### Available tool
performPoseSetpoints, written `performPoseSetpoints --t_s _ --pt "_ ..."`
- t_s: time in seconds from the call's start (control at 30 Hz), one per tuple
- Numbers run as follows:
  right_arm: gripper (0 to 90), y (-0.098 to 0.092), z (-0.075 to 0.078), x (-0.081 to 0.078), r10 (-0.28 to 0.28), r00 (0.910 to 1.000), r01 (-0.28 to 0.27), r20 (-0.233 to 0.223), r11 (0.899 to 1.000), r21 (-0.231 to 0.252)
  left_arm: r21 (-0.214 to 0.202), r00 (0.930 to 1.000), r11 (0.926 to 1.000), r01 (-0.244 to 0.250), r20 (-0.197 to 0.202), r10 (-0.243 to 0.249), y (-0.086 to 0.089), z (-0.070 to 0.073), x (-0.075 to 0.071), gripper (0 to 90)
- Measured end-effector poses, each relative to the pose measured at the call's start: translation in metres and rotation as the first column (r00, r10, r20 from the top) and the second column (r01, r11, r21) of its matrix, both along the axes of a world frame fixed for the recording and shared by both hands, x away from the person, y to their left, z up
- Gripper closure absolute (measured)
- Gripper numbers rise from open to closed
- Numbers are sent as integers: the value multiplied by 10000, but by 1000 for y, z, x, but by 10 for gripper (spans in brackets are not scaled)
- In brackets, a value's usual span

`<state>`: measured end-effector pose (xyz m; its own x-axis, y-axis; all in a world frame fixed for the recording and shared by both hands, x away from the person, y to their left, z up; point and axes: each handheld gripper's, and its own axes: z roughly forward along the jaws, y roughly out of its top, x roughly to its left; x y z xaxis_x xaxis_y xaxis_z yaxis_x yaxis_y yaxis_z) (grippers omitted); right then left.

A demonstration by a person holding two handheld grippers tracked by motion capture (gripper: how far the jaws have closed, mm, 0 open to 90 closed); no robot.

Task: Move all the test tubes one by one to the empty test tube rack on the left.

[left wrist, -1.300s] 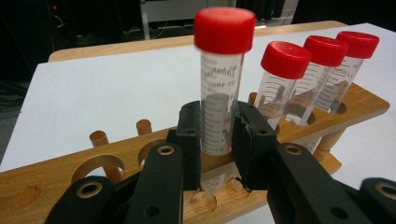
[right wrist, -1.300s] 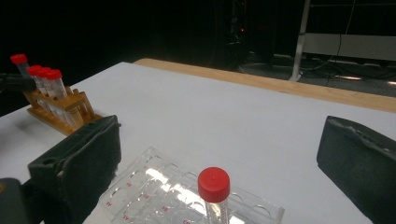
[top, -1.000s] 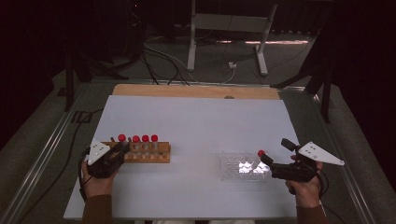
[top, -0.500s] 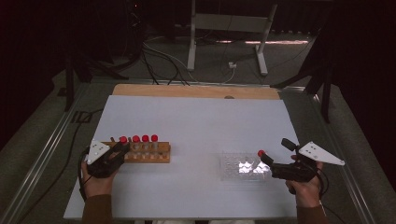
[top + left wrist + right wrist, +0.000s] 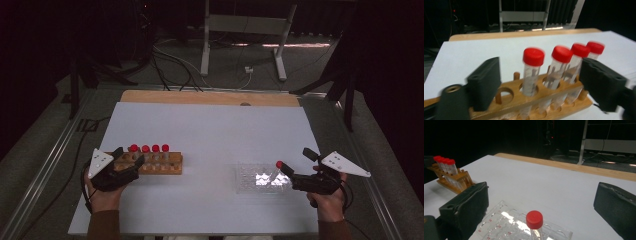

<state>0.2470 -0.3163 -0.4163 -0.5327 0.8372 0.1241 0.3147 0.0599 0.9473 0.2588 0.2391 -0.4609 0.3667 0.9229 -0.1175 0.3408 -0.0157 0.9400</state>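
Little has shifted: the left gripper (image 5: pixel 536 82), jaws spread, straddles the wooden rack (image 5: pixel 155 164); the right gripper (image 5: pixel 544 215), released, flanks a red-capped tube (image 5: pixel 534 221), apparently upright in the clear tray (image 5: pixel 255 179).

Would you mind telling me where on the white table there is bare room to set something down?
The whole far half of the table is bare, up to the wooden strip. The gap between the wooden rack and the clear tray is free too. It is crowded at the near corners, where the left tongs and right tongs work.
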Motion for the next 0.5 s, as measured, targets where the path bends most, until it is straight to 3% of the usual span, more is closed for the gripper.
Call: performPoseSetpoints --t_s 0.23,0.5 --pt "0 -1 -4 2 11 9998 -14 -182 9999 -121 -236 10000 9997 10 -65 -12 -6 6 0 29" --pt "0 0 -12 5 3 9996 -17 -297 9990 -443 -414 9997 9989 224 -47 -226 -12 10 0 6"
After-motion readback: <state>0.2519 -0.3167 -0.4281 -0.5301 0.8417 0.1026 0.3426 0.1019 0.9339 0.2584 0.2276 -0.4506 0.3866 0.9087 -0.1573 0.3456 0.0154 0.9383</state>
